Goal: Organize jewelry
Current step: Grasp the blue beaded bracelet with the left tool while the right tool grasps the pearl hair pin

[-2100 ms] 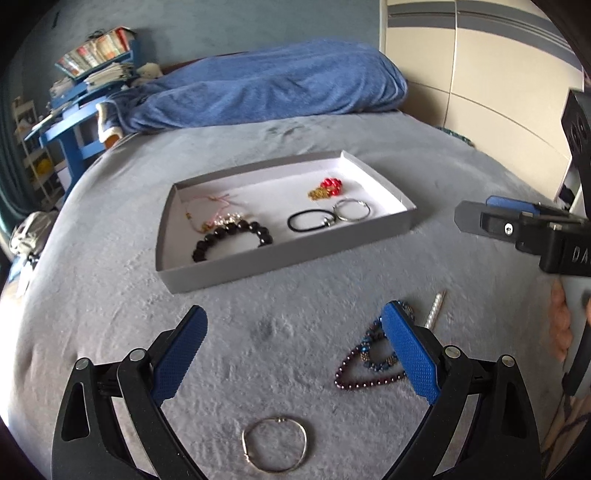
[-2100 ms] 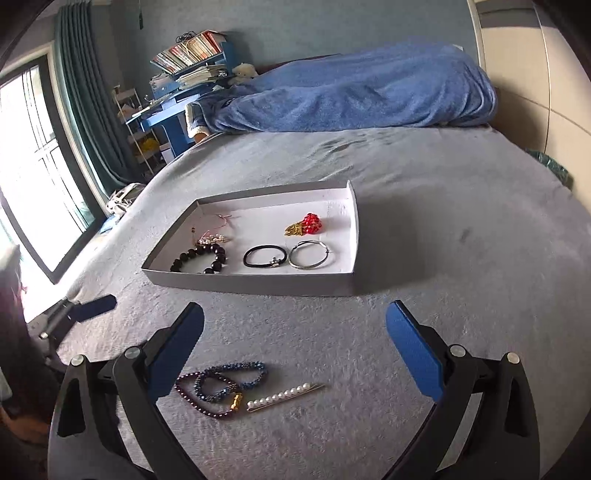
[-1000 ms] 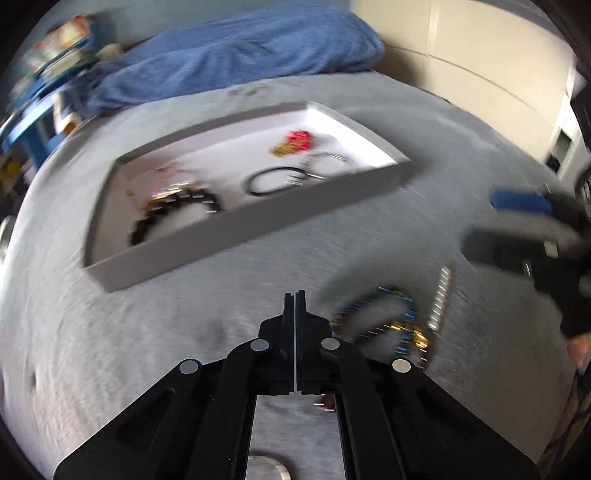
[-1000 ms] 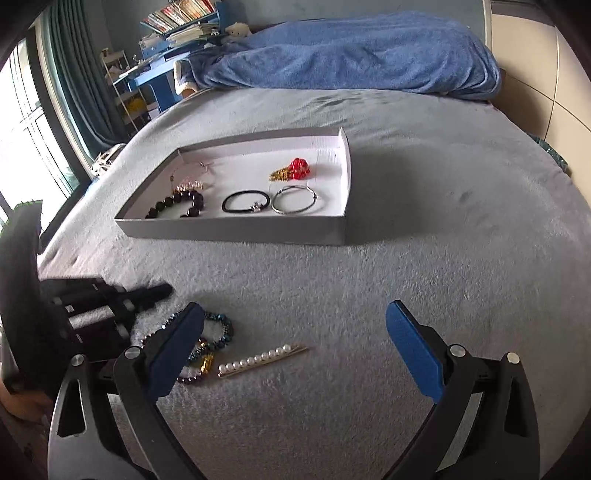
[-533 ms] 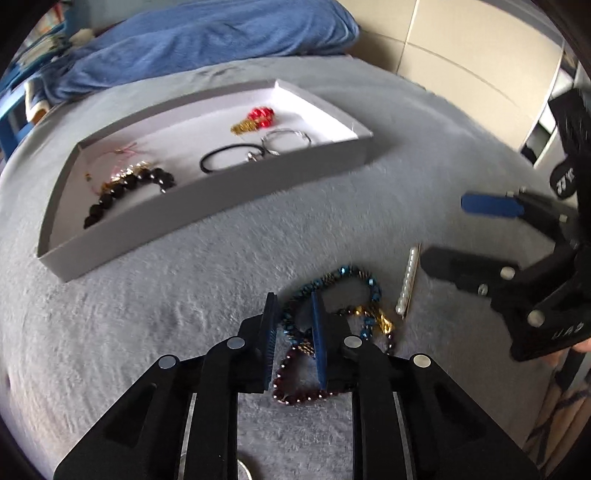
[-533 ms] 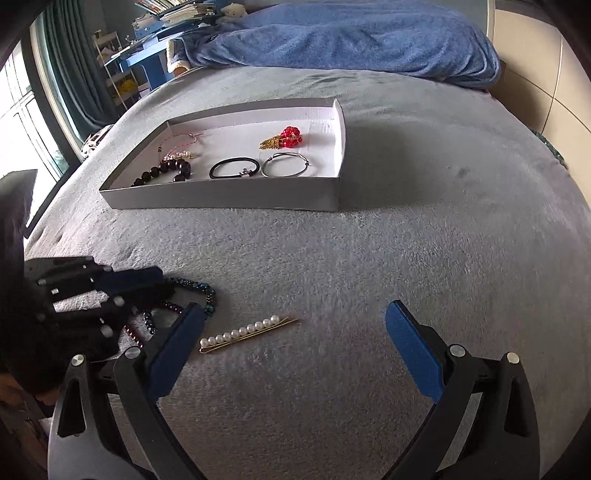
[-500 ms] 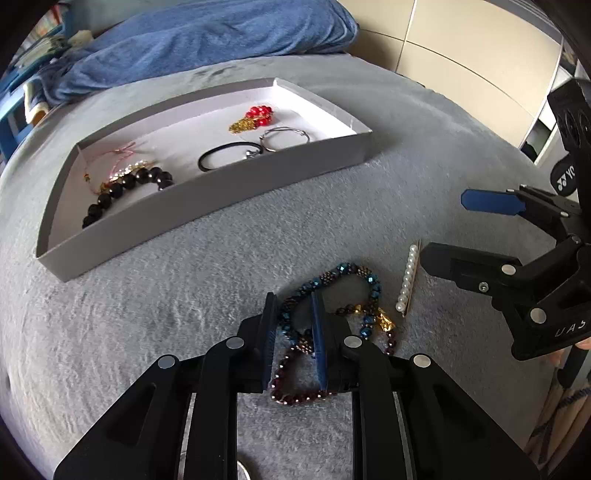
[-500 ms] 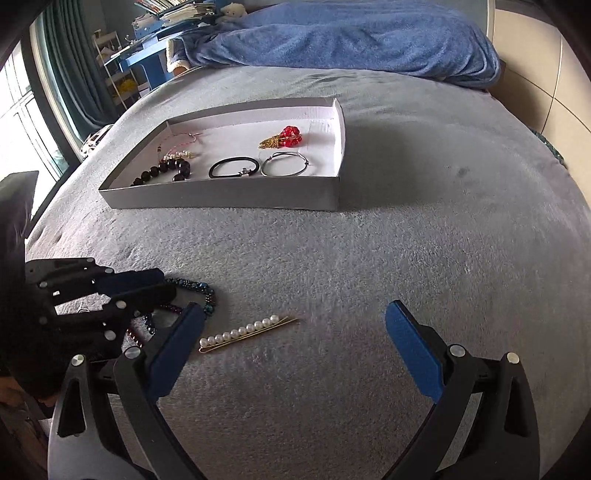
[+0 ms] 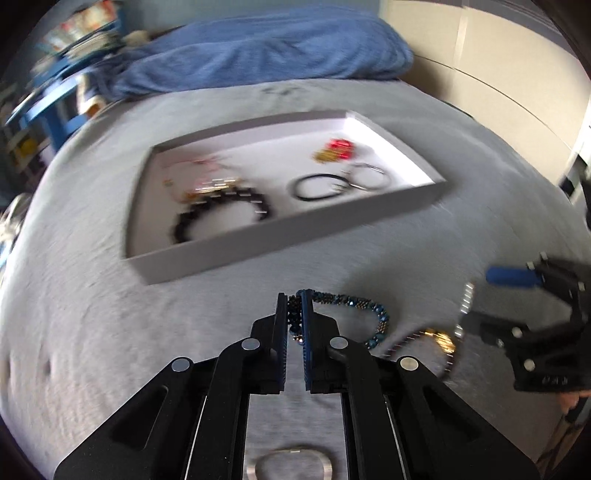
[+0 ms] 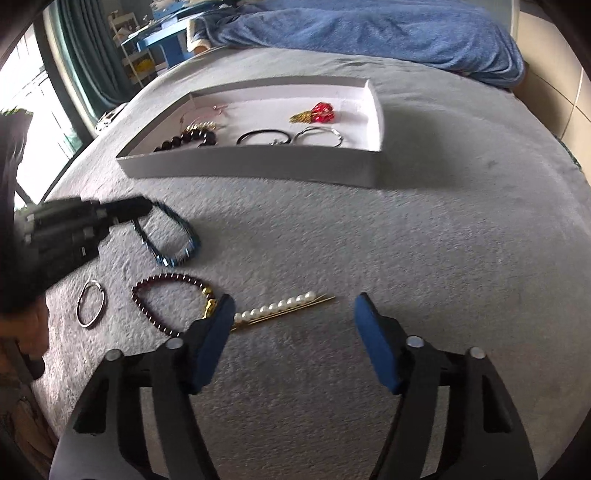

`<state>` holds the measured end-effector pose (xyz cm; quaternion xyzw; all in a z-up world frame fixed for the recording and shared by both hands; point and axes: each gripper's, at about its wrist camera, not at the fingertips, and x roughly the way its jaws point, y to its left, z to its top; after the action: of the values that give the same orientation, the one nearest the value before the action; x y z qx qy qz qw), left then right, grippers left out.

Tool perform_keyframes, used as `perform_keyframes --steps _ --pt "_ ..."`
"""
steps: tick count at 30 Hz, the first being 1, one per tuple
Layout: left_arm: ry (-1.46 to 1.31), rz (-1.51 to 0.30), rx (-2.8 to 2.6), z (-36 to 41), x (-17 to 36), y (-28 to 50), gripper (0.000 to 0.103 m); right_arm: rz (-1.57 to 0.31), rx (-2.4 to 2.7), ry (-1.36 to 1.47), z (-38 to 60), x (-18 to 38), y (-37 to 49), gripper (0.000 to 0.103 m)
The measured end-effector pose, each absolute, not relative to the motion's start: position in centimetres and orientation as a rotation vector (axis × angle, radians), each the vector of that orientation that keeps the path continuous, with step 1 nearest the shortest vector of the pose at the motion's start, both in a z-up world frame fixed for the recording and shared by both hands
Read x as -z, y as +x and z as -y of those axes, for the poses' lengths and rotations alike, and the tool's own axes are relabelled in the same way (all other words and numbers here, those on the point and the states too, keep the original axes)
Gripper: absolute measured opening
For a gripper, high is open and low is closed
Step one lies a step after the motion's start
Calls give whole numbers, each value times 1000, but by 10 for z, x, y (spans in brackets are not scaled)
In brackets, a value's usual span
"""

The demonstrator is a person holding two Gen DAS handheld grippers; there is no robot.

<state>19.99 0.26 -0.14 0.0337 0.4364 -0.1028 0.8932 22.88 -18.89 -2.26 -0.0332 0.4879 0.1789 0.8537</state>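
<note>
Grey plush bed cover (image 10: 424, 229), carrying a shallow grey tray (image 10: 258, 168) and a rumpled blue blanket (image 10: 369, 33) beyond it. Nearer, lying loose: dark-red bead bracelet (image 10: 166, 291), pearl hairpin (image 10: 277, 308), silver ring (image 10: 90, 302).

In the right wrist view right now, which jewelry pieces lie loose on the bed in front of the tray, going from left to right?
silver ring → blue beaded bracelet, held by the left gripper → dark red beaded bracelet → pearl hair pin

Both cameras sit low and close over the bed (image 10: 443, 221), looking forward toward the white tray (image 9: 280, 240). Each one sees the other claw (image 9: 476, 310) beside it.
</note>
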Motion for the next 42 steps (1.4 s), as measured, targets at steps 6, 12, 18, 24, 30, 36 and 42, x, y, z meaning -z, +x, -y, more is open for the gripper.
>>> perform_keyframes --steps 6,12,18,24,30,36,42 --pt "48 -963 147 -18 13 207 8 -1054 -391 8 193 26 232 62" --pt "49 -994 160 -13 26 207 11 -1049 -374 10 188 32 243 30" --pt "26 -991 170 -15 29 210 18 -985 -350 -20 185 30 254 8" --pt "36 -984 202 -7 33 212 37 -994 -343 7 189 33 257 9" --pt "26 -989 212 -9 31 210 35 -1005 -345 -7 187 34 247 15" --pt "58 -993 224 -6 26 202 7 -992 -359 -40 185 34 246 8" --pt "-29 -946 250 -14 7 195 7 -947 -378 -15 186 19 246 8"
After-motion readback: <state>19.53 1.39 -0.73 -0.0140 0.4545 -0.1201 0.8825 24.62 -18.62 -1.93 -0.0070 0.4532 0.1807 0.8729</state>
